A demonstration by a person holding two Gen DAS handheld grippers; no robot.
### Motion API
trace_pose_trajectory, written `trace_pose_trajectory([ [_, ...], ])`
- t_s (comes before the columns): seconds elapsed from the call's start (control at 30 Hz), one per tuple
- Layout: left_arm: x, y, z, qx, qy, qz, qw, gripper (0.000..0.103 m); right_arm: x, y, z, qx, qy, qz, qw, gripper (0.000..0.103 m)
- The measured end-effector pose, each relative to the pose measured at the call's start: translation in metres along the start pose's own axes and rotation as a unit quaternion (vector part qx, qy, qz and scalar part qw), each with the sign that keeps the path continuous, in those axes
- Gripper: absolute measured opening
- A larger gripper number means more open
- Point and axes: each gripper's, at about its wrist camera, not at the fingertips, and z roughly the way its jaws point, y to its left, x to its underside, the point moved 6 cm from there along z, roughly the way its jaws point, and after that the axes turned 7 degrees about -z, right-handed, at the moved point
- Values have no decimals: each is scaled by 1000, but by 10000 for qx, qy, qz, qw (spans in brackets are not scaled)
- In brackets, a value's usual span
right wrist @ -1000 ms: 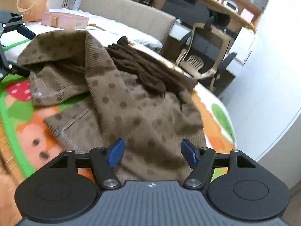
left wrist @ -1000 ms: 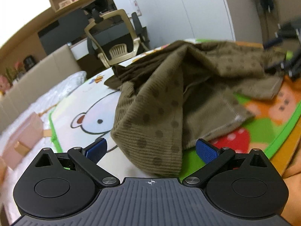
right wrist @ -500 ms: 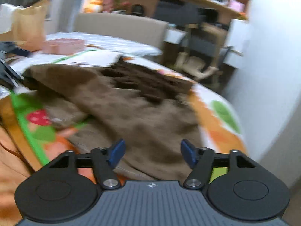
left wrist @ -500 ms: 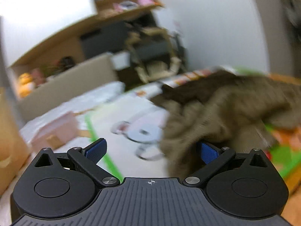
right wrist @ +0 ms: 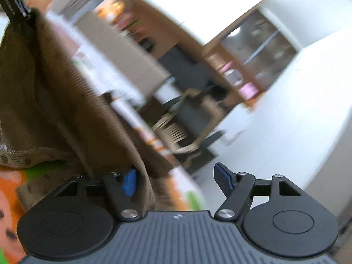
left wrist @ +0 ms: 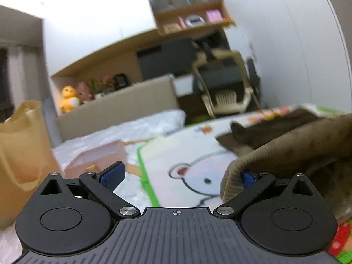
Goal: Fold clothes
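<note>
Ribbed, dotted brown garment (left wrist: 292,154) drapes, seemingly, over wide-spread left tongs (left wrist: 182,176).

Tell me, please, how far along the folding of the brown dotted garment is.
Done: no fold shows yet. In hand: the brown garment hangs lifted over one finger of the left gripper and of the right gripper, whose jaws have just been closing, cloth between them, unclamped. Remaining: grip, spread on the mat, fold.
</note>
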Motion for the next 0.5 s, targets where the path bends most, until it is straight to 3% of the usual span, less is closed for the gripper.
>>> trace_pose_trajectory([
  [0.07, -6, 9, -17, 34, -142, -298, 9995, 103, 3, -21, -30, 209, -227, 163, 9994, 72],
  [0.17, -12, 17, -40, 241, -359, -706, 9966, 103, 12, -53, -61, 197, -462, 667, 9965, 74],
  [0.23, -13, 20, -48, 330, -403, -891, 9947, 103, 21, -76, -70, 29, -478, 1164, 9921, 82],
  [0.37, -16, 31, -55, 462, -370, -1308, 9896, 103, 46, -108, -52, -13, 65, 1945, 9809, 83],
  [0.5, -16, 31, -49, 593, -148, -1469, 9873, 103, 71, -112, -16, -474, 647, 2748, 9581, 83],
])
